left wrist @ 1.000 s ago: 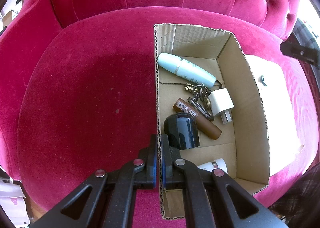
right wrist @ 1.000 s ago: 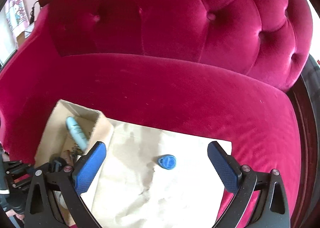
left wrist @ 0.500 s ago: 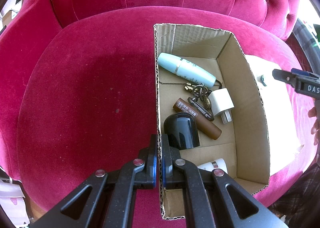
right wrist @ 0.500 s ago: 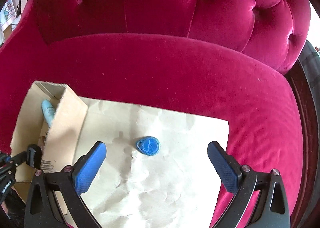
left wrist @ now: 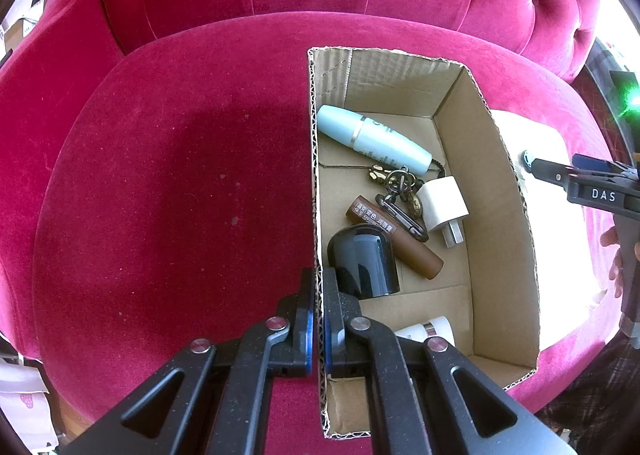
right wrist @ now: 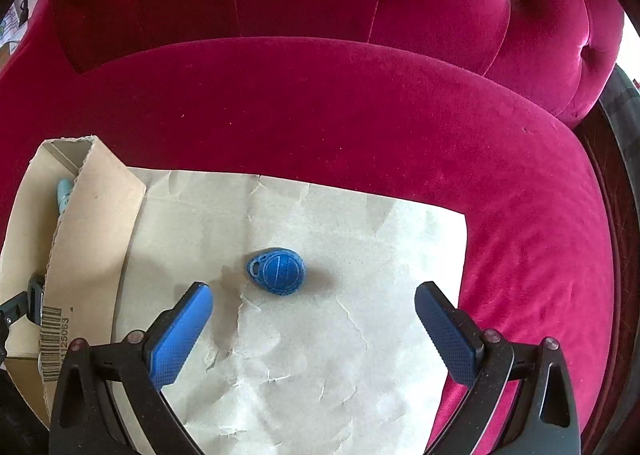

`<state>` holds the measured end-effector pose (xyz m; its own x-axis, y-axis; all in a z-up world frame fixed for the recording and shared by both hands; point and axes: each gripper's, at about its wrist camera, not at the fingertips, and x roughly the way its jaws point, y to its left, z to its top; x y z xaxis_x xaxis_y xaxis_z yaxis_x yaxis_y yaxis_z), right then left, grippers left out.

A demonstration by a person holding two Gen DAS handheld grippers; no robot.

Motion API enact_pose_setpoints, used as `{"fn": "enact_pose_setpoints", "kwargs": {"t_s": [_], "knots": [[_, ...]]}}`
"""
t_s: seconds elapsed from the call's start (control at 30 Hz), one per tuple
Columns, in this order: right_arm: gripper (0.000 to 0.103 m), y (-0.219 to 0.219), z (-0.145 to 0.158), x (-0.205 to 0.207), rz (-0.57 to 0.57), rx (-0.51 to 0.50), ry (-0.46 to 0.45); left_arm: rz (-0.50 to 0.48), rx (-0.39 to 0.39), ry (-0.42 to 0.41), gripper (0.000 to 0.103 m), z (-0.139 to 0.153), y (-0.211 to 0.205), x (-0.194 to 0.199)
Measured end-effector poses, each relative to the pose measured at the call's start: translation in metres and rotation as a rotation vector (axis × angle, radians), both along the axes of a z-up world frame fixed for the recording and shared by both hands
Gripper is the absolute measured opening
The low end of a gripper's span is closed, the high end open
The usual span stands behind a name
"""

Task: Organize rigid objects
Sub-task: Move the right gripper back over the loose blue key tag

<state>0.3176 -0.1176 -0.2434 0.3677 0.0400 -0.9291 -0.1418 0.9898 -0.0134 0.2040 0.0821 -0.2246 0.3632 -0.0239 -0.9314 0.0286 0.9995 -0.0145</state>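
The left hand-held gripper [left wrist: 317, 311] pinched the cardboard box [left wrist: 500, 191] wall, steadying it; the right hand-held gripper [right wrist: 314, 307], spread wide, hovered near the blue key fob [right wrist: 277, 270] at frame centre.

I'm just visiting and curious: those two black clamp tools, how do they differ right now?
The left gripper is shut on the cardboard box, pinching its wall between its fingers; the right gripper is open and holds nothing. The left one sits at the box edge; the right one hovers over the paper sheet, its fingers either side of a blue key fob. Both have black frames with blue pads.
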Motion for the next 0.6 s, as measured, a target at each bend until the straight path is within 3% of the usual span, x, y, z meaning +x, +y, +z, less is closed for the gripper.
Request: {"fn": "enact_pose_setpoints", "kwargs": {"t_s": [0.4, 0.6], "knots": [[0.102, 0.0015, 0.0006, 0.0026, 0.002, 0.023, -0.005, 0.001, -0.005, 0.002, 0.003, -0.0014, -0.0002, 0.0015], [0.083, 0.0053, -0.004, 0.0048, 0.016, 0.041, 0.014, 0.001, -0.006, 0.002, 0.003, -0.0012, 0.0016, 0.0019]]}}
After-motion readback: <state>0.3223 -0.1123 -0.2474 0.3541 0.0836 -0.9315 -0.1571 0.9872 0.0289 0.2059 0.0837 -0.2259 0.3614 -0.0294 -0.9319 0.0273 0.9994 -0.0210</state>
